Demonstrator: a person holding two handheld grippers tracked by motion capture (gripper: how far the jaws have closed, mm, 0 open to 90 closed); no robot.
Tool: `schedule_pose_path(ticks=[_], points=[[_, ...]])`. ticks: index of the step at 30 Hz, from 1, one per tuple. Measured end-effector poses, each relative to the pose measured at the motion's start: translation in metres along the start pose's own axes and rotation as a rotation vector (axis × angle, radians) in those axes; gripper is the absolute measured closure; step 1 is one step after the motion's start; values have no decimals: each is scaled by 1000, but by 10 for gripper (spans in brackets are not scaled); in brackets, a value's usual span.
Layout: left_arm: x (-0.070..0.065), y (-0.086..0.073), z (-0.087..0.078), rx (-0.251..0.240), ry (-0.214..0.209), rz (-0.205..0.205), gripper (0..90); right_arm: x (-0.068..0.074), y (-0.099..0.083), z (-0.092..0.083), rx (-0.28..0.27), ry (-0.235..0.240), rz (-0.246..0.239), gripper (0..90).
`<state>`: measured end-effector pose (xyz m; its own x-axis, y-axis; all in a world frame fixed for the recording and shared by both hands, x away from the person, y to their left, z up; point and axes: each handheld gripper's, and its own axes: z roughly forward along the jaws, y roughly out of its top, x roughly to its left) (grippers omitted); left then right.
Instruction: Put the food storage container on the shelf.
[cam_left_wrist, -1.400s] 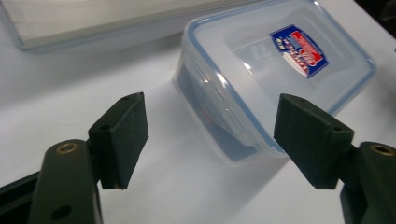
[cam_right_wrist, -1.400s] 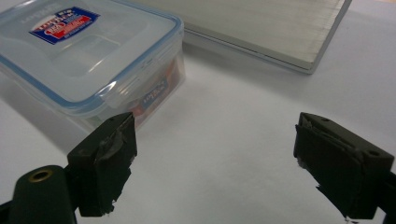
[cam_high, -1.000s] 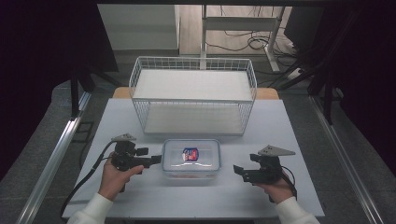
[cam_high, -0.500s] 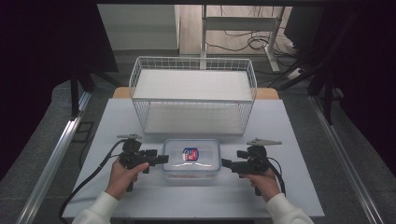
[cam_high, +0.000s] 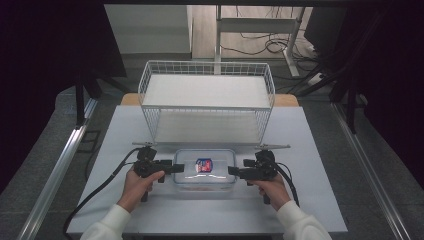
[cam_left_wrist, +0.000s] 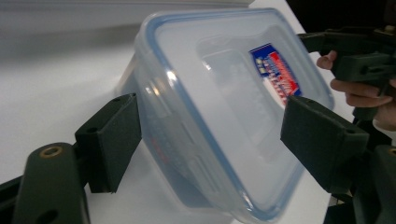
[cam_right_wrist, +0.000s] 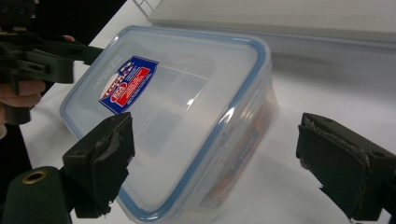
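Observation:
A clear plastic container with a blue-rimmed lid and a red and blue label lies on the white table, in front of the basket. My left gripper is at its left end and my right gripper at its right end, both pointing inward. In the left gripper view the container reaches between my open left gripper jaws. The right gripper view shows the container likewise between my open right gripper jaws. I cannot tell if any jaw touches it.
A white wire basket with a white liner stands just behind the container. Cables trail from both grippers toward the table's front edge. Metal rails run along the floor on either side of the table.
Both grippers have moved inward from the table's sides to the container's two ends, and each now straddles an end. The container has not moved.

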<state>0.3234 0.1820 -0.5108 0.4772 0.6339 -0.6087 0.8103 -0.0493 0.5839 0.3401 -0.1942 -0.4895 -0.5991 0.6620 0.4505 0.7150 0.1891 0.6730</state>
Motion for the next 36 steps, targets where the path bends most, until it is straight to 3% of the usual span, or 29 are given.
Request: schedule_pose_path(ticks=[7, 14, 16, 19, 21, 25, 36], points=[[7, -2, 9, 36, -22, -26, 176, -2, -1, 12, 42, 37, 34, 97], [8, -5, 11, 54, -84, -50, 207, -3, -2, 23, 64, 72, 77, 98], [8, -5, 11, 56, -84, -52, 215, -4, -2, 25, 71, 76, 82, 106], [10, -5, 8, 43, -89, -63, 259, -4, -2, 27, 80, 100, 99, 145], [10, -5, 7, 42, -90, -68, 278, -3, -2, 26, 81, 96, 109, 160], [8, -6, 5, 47, -80, -71, 288, -3, -1, 20, 67, 85, 148, 271], [1, -9, -5, 9, -78, -83, 394, -1, 0, 9, 49, 83, 193, 395]])
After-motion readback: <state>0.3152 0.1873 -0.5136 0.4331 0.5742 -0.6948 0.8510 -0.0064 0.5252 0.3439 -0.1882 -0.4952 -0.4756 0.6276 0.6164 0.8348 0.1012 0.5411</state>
